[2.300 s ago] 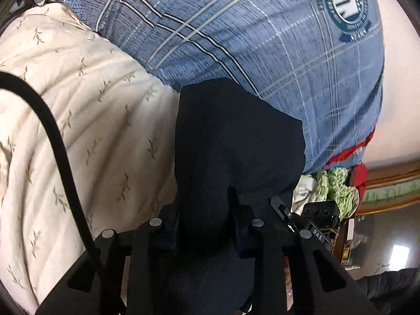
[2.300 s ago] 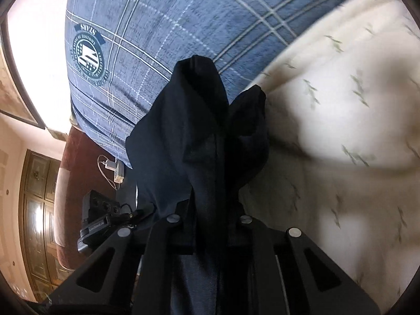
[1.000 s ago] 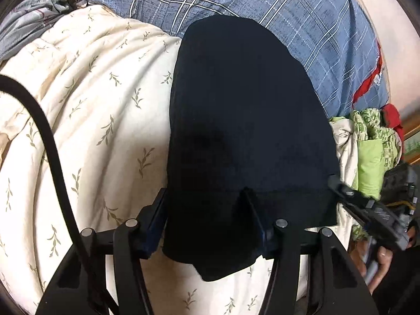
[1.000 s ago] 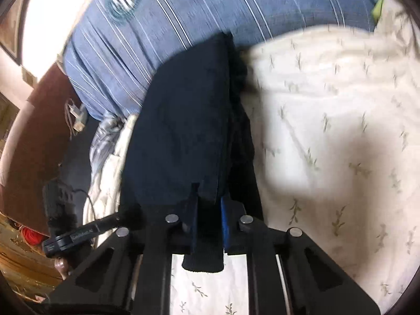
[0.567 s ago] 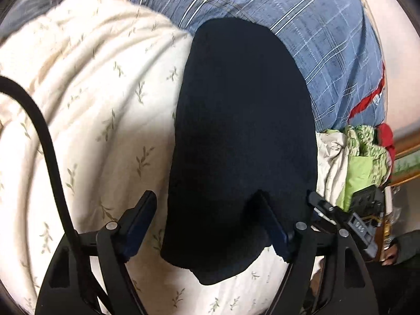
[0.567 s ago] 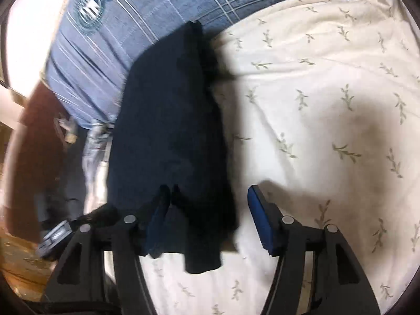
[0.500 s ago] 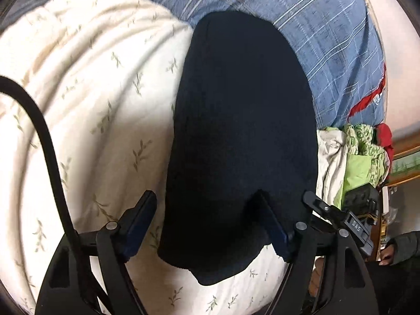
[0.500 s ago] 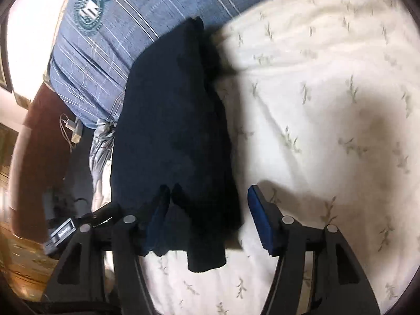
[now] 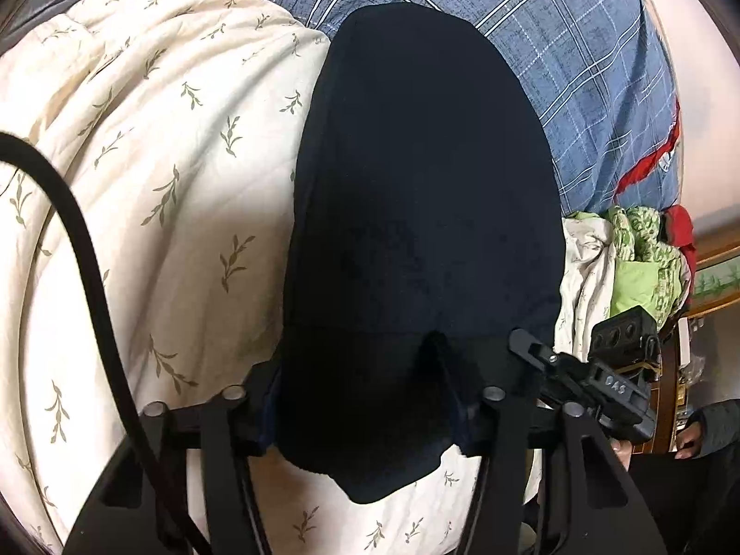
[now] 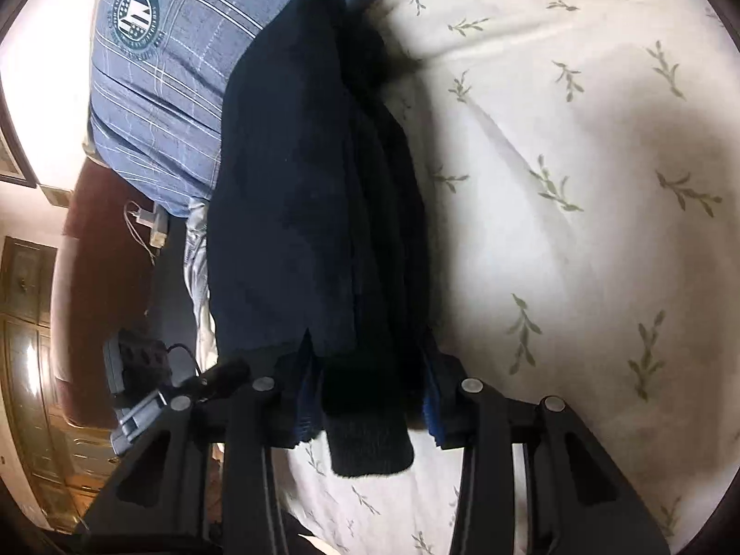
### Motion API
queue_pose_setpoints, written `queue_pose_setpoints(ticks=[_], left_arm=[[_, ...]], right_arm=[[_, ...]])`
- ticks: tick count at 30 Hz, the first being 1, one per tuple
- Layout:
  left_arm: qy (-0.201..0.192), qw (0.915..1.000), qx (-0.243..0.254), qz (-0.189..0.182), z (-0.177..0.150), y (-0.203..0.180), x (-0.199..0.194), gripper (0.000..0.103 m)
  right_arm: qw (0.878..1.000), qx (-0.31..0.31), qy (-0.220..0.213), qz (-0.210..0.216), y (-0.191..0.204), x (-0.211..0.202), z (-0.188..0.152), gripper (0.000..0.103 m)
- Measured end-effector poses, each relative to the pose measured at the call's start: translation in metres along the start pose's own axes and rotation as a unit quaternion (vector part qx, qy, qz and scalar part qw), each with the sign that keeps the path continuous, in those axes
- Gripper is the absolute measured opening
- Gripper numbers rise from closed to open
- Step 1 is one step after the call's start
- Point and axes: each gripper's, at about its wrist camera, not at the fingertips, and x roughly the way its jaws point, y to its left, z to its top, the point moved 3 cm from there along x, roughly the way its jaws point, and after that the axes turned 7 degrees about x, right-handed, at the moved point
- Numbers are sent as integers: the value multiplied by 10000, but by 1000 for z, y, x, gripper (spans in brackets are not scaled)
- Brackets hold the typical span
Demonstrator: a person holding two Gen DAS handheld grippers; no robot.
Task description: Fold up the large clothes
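Lying on the cream quilt [image 9: 152, 175], the dark garment [image 9: 416, 212] sits between each closing hand-held gripper's jaws, apparently pinched.

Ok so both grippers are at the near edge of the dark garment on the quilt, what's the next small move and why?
Probably finish closing both grippers on that edge, then lift. The dark garment lies folded on the leaf-print quilt, its near edge between the fingers of the left gripper and the right gripper. Both have just been closing, but whether the pads press yet is unclear.
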Motion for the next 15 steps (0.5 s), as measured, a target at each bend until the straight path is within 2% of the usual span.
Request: queue_pose_setpoints(ticks=[1, 2, 4, 7, 10, 12, 14, 15], left_arm=[[-17, 10000, 36, -85, 2, -1, -3, 28], [-67, 9997, 115, -185, 4, -3, -9, 21], [-234, 9988, 126, -412, 10, -4, -26, 18], [-402, 9977, 113, -526, 12, 1, -55, 17], [-372, 9982, 9, -461, 0, 17, -67, 18], [-291, 9995, 104, -75, -9, 24, -59, 19], [-187, 9994, 155, 235, -15, 28, -46, 24], [-263, 9986, 236, 406, -16, 26, -44, 25]], right_arm=[[10000, -43, -22, -12, 1, 0, 0, 26], [9999, -77, -59, 44, 4, -3, -2, 22], [9995, -99, -123, 276, 10, -13, -5, 17], [9972, -248, -301, 636, 28, -31, -23, 15], [9969, -365, -302, 623, 36, -34, -49, 14], [9982, -235, -186, 514, 30, -24, -64, 14], [9995, -278, -153, 2, 24, -12, -66, 14], [9996, -244, -153, -74, 21, -9, -63, 14]])
